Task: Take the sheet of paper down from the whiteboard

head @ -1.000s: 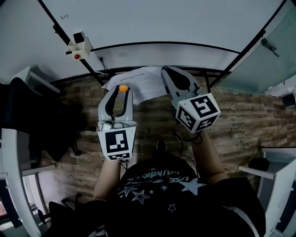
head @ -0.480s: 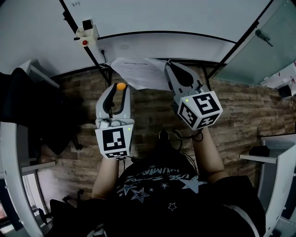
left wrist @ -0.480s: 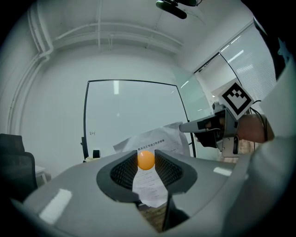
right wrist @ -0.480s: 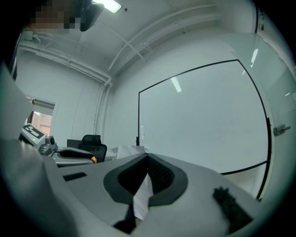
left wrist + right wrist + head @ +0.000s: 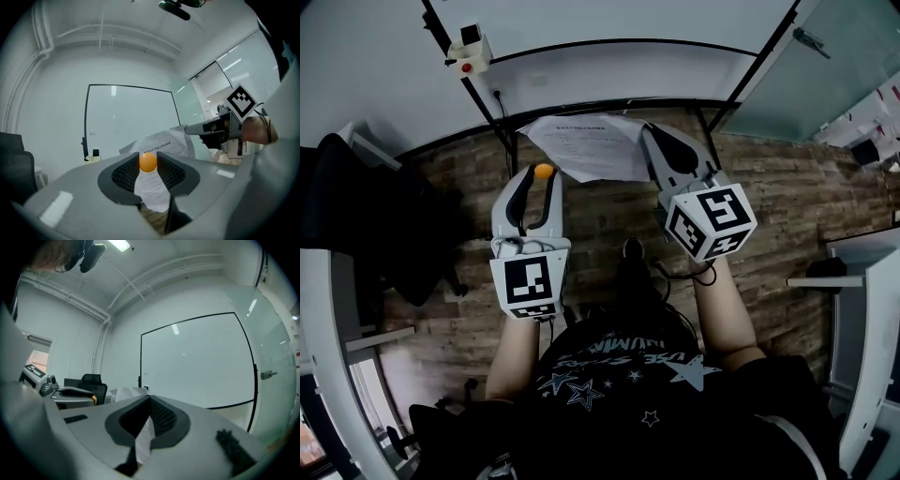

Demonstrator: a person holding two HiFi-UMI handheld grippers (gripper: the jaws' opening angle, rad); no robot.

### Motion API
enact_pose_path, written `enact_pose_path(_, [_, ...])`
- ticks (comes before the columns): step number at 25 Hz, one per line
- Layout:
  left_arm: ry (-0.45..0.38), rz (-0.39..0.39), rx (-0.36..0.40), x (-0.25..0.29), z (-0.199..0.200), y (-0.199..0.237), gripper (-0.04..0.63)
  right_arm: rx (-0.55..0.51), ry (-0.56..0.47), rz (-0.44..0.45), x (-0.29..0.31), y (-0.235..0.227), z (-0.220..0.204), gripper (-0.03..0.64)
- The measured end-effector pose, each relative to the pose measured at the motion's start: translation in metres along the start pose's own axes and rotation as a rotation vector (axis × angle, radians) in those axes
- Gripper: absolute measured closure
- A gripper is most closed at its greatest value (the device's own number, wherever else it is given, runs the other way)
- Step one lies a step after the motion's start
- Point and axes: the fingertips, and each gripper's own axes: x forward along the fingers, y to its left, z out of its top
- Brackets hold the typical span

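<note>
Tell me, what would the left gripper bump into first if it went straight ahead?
Most likely the sheet of paper, which the right gripper holds straight ahead of the left gripper and its orange ball. The whiteboard stands farther behind. Depth is unclear.

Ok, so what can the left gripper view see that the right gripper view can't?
Only the left gripper view shows the print on the paper, the right gripper gripping that paper from the side, and the orange ball close up, pinched in the left jaws. Only the right gripper view shows the left gripper from the side, the paper's edge clamped in the right jaws, and a door handle. Both show the whiteboard and the paper.
</note>
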Motion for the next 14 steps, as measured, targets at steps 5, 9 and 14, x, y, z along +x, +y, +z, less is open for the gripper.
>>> enact_pose_path(5, [-0.007, -0.044, -0.01, -0.03, -0.004, -0.014, 0.47, -0.005, 0.017, -0.04, -0.036, 0.021, -0.007, 0.601])
enact_pose_path(9, [-0.016, -0.073, -0.018, -0.047, -0.004, -0.023, 0.469, -0.018, 0.022, -0.062, -0.058, 0.034, -0.008, 0.601])
enact_pose_path(14, [-0.028, -0.091, -0.018, -0.064, 0.001, -0.029, 0.47, -0.027, 0.027, -0.077, -0.077, 0.046, -0.007, 0.601])
